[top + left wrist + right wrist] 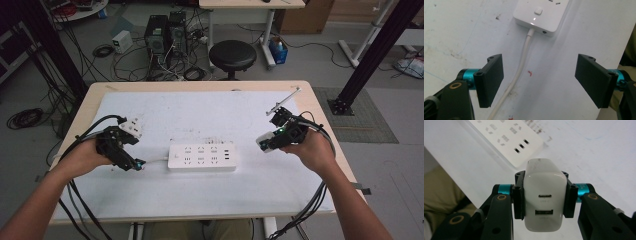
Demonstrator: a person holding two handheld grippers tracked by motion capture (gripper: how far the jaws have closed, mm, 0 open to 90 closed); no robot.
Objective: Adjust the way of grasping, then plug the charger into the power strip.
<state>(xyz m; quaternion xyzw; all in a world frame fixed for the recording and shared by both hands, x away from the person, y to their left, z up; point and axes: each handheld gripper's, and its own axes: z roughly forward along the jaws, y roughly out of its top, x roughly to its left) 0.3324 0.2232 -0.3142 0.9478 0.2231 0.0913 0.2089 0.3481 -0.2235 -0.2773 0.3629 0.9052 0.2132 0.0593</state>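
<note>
I see a white power strip lying flat near the middle of the table, on the white sheet that covers most of the top; its cord leaves its left end and runs toward my left gripper; in the left gripper view that cord passes between the two black jaws, closer to the left one, and the jaws stand wide apart with nothing between them; the strip's switch and a small lit indicator sit at the end facing this gripper; my left hand holds the tool just left of the strip, low over the sheet; my right gripper is to the right of the strip, apart from it, raised above the sheet as far as I can tell; its jaws are clamped on the two sides of a white charger, whose face with two USB ports, one above the other, looks back at the camera; beyond the charger the strip's sockets show blurred; on the floor past the far edge stand a black stool and computer towers among cables.
</note>
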